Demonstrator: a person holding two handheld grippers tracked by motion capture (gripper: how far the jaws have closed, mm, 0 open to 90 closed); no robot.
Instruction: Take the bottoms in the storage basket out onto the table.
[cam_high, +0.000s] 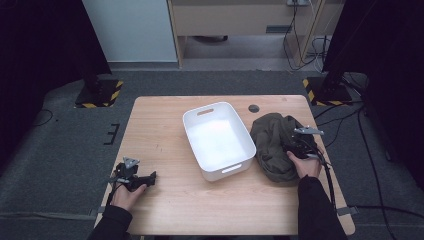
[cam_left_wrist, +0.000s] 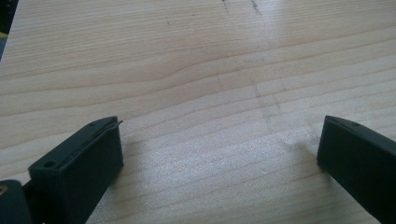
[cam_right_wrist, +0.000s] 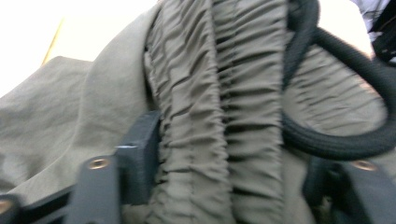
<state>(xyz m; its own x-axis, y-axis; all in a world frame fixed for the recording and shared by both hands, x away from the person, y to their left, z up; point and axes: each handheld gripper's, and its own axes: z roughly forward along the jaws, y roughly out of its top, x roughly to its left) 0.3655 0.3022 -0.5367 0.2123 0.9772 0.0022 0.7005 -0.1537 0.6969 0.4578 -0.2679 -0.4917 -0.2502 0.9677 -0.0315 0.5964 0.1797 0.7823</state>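
Right gripper sits on the olive-green garment, bunched at the right side of the wooden table, just beside the white bin. In the right gripper view its jaws stand apart around the garment's gathered waistband, a black drawstring looping by the right jaw; whether the pads press the cloth cannot be told. Left gripper rests low at the table's near left, jaws wide apart over bare wood, holding nothing.
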